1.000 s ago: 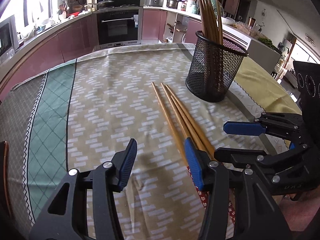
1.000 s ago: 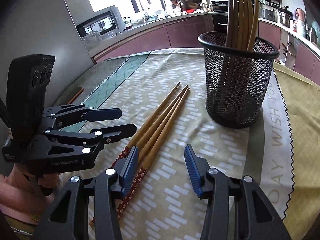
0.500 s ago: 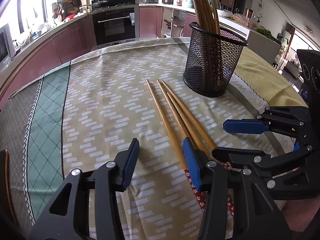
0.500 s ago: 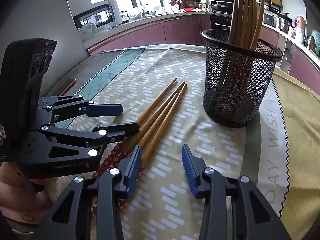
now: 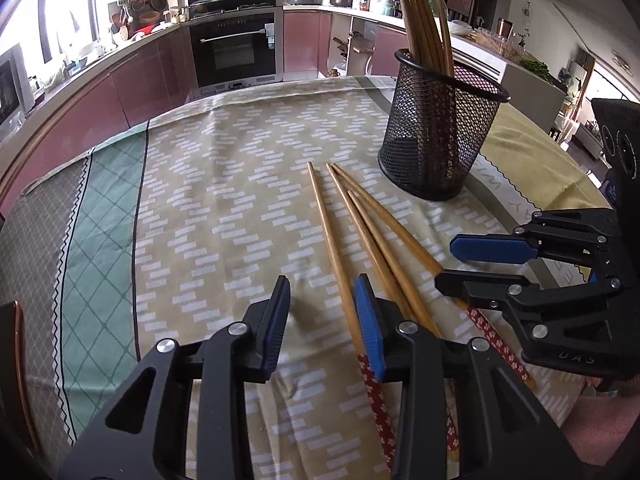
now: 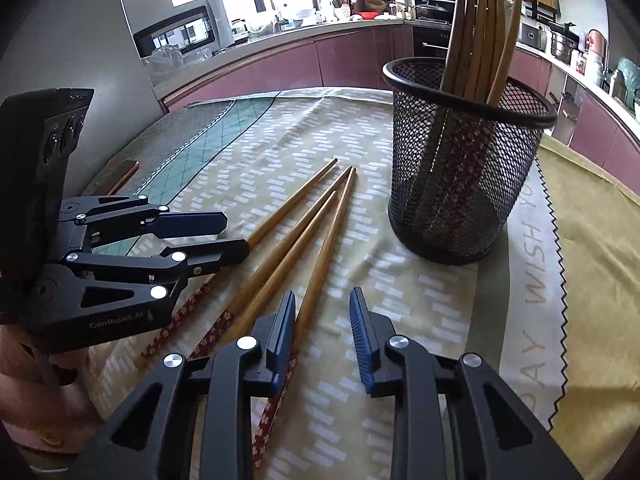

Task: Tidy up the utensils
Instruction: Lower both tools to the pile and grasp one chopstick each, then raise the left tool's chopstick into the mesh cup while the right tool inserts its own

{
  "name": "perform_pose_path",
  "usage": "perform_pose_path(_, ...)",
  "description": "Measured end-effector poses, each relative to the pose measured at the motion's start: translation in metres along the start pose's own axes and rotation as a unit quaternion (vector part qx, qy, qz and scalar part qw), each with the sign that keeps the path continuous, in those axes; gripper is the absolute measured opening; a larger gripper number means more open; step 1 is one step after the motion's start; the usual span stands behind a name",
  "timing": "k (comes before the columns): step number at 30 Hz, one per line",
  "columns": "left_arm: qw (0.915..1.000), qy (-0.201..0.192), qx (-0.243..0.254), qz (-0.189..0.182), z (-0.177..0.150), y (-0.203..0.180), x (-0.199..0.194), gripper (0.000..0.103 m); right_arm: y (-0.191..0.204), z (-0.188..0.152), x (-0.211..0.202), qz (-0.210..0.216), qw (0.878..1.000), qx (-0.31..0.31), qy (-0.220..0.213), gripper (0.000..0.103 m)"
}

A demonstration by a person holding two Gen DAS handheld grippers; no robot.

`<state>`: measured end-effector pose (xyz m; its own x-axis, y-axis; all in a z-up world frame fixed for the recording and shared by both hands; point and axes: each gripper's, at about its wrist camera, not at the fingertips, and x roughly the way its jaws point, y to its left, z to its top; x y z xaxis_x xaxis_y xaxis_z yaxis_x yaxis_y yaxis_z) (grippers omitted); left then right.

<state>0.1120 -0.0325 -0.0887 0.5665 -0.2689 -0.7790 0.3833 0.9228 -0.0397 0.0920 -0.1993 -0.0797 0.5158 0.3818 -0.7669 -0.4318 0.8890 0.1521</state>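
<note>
A: What is closest to us?

B: The left tongs. They are black and hard, with bumpy blue pads. They have just been closing, but nothing is between the pads. They are loose, holding nothing. One chopstick runs under the right pad.

A: And the other tongs?

B: The right tongs look the same. They have been closing too. Only cloth shows in the gap. They grip nothing. The nearest chopstick lies just beside the left pad, partly under it.

A: Where are the chopsticks?

B: Four loose chopsticks lie flat on the tabletop between the two tongs. They are long, thin and smooth, made of light brown wood. The thick ends near us are red with little white flowers. The thin tips spread out a bit like a fan and point toward the basket.

A: What is the cloth like?

B: The tablecloth is soft, tan with small white dashes. It has a green checked stripe on one side and a zigzag edge with letters on the other. The left part is wide and bare, with lots of room.

A: And farther back?

B: A round black mesh basket stands upright near the chopstick tips, not touching them. More wooden sticks lean inside it, poking out high. Behind the table edge are pink cupboards and a dark oven.
</note>
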Motion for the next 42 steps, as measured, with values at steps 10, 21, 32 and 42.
perform_pose_path(10,1.0000,0.006,0.002,0.005,0.010,-0.003,0.013,0.022,-0.004,0.016,0.014,-0.002,1.000,0.003,-0.002,0.017)
perform_pose_path(21,0.9998,0.003,-0.016,-0.005,0.007,-0.004,0.013,0.009,-0.025,0.012,0.011,0.031,0.998,0.048,-0.005,0.006)
perform_pose_path(32,0.9991,-0.003,-0.040,-0.011,0.000,0.000,0.002,0.008,-0.034,0.002,-0.006,0.051,0.996,0.066,-0.022,0.006)
perform_pose_path(42,0.9994,-0.004,-0.016,-0.029,-0.010,-0.009,-0.012,0.008,-0.019,0.001,-0.008,0.088,0.995,0.040,-0.015,0.006)
